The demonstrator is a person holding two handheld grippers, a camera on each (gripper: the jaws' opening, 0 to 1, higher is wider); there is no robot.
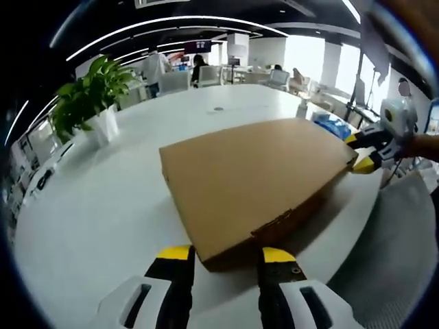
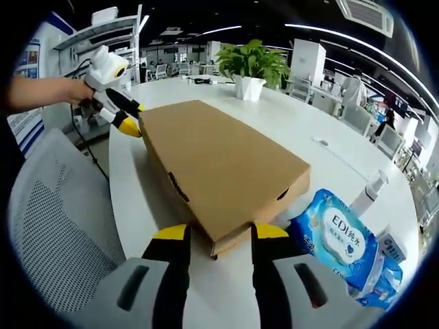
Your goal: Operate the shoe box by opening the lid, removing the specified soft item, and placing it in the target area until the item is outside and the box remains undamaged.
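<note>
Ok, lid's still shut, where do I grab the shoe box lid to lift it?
Take the shoe box lid by its overhanging corner edges. Each gripper, left gripper and right gripper, already straddles an opposite corner, so come under the lip there and lift evenly.

Plain brown shoe box (image 2: 223,171), white table (image 1: 103,205), yellow-tipped black claw (image 2: 218,236), blue-and-white wipes pack (image 2: 336,240).

A plain brown cardboard shoe box (image 1: 254,181) (image 2: 219,168) is lying flat on the white round table (image 1: 103,205) (image 2: 322,130), its lid sitting closed. One corner is pointing near the table's edge, another is reaching toward the far side. Small dark slots are showing along its side walls.
</note>
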